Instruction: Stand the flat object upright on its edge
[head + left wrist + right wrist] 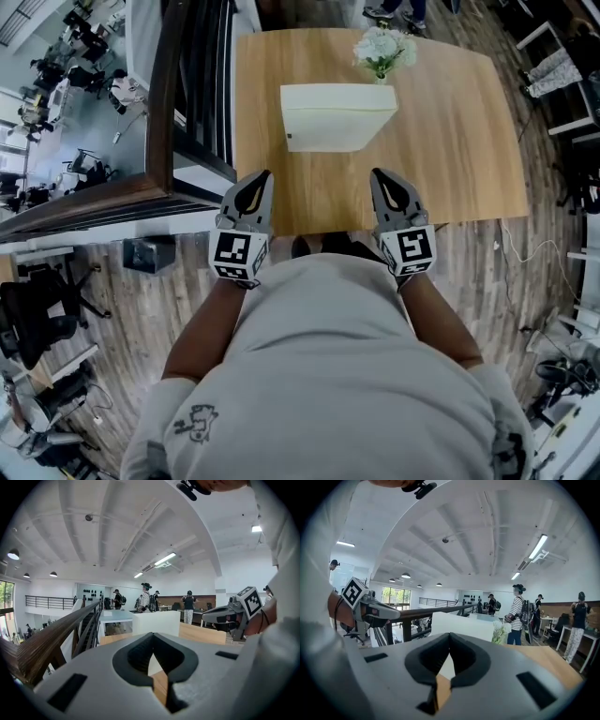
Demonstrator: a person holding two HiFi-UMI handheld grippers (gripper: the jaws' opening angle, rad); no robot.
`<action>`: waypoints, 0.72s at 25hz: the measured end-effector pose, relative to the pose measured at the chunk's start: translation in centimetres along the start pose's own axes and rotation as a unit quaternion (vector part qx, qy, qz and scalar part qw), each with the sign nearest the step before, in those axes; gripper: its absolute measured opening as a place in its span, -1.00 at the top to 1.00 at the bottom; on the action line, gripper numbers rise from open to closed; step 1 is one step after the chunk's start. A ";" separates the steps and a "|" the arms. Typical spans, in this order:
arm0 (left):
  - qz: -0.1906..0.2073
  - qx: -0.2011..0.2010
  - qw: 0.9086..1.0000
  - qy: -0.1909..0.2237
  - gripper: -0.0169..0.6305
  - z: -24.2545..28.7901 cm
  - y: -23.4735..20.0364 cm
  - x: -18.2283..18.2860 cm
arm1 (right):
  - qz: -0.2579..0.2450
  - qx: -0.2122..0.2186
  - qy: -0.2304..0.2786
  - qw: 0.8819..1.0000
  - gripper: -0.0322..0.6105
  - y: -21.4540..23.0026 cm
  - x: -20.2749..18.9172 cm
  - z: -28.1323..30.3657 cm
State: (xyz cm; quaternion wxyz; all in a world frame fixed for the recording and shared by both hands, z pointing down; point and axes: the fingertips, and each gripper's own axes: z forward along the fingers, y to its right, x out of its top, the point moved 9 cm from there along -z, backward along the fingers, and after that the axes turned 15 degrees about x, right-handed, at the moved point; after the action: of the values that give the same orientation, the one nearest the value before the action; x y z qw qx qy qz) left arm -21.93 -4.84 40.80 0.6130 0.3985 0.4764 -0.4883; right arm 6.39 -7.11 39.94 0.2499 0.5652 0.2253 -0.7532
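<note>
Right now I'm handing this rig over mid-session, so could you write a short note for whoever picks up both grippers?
Grippers: the left gripper and the right gripper both have jaws shut and empty, side by side above the near part of the light wooden table.
Things: the cream flat rectangular block is mid-table, touched by neither gripper, just in front of the white flower bunch.
Done: the block appears to stand upright on its long edge.
Left: probably nothing; just check it is steady.
</note>
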 end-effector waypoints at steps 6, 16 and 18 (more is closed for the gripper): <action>-0.008 0.000 1.000 0.002 0.93 -1.5 0.0 0.7 | 0.005 0.002 0.001 1.000 0.89 -0.5 0.7 -2.0; 0.001 0.015 1.000 0.001 0.93 -3.2 2.9 1.5 | 0.008 0.017 0.001 1.000 0.89 1.7 -0.3 -5.5; 0.001 0.022 1.000 0.001 0.93 -3.6 4.1 1.7 | 0.008 0.024 0.003 1.000 0.89 2.1 -0.5 -6.6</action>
State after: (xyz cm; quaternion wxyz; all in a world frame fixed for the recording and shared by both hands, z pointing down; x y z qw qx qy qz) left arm -18.51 -0.91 38.41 0.6042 0.4128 0.4660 -0.4974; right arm 12.72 -4.59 38.59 0.2416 0.5752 0.2039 -0.7544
